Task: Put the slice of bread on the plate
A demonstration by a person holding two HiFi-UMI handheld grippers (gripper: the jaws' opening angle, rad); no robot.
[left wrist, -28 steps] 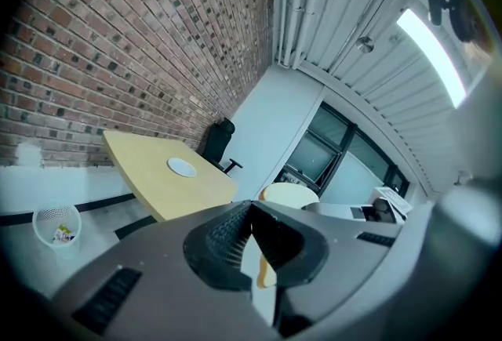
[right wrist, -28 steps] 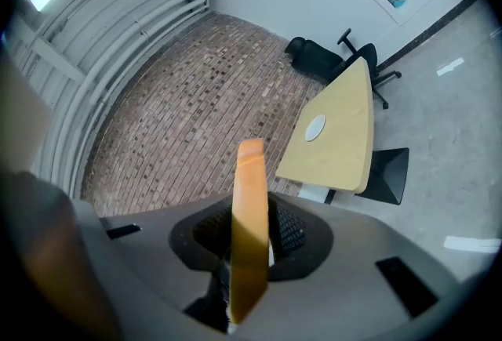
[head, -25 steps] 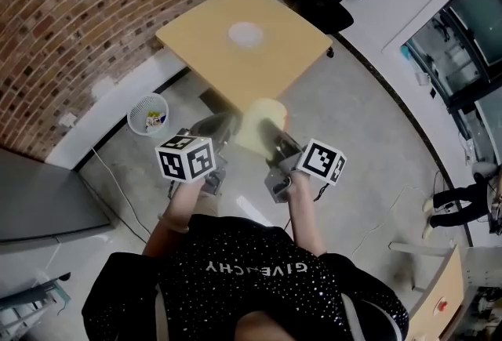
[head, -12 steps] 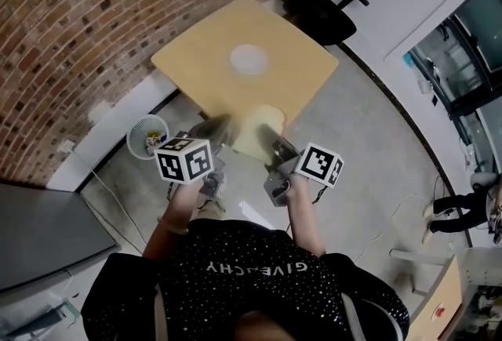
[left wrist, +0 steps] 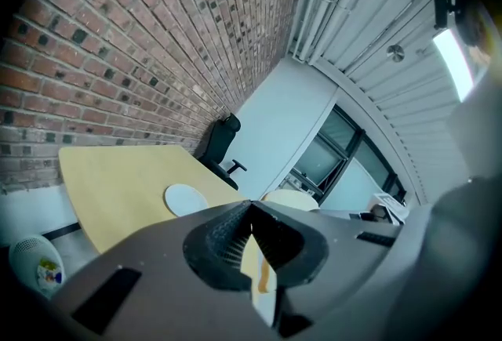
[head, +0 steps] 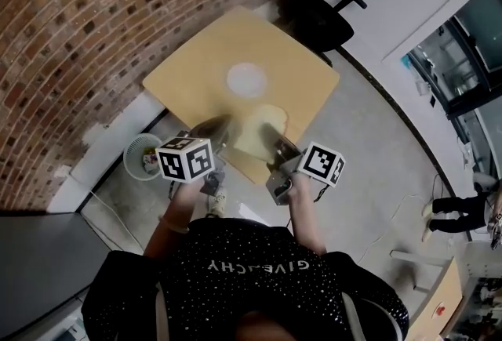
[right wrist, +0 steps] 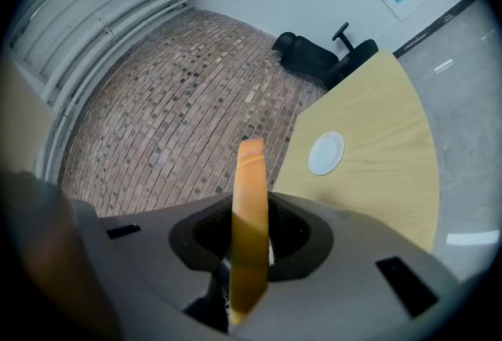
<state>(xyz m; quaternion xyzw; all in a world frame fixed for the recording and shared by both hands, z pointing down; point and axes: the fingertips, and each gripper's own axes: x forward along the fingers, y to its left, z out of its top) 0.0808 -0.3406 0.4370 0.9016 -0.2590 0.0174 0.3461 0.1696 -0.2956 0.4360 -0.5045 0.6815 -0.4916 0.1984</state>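
Note:
A pale slice of bread (head: 257, 130) with a golden crust is held upright in my right gripper (head: 276, 145), over the near edge of the wooden table (head: 196, 73). In the right gripper view the slice (right wrist: 249, 198) stands edge-on, pinched between the jaws. A small white plate (head: 246, 79) lies empty at the table's middle, ahead of both grippers; it also shows as the plate (right wrist: 325, 153) in the right gripper view and the plate (left wrist: 185, 199) in the left gripper view. My left gripper (head: 212, 128) hovers beside the bread, and its jaw tips meet with nothing between them.
A black office chair (head: 321, 14) stands beyond the table's far corner. A white waste basket (head: 143, 157) sits on the floor to the left, by the brick wall (head: 94, 26). A person (head: 453, 204) is at the far right, and grey floor surrounds the table.
The table and plate have drawn nearer. Both grippers have gone forward together, and the bread, which was over the floor, now hangs over the table's near edge.

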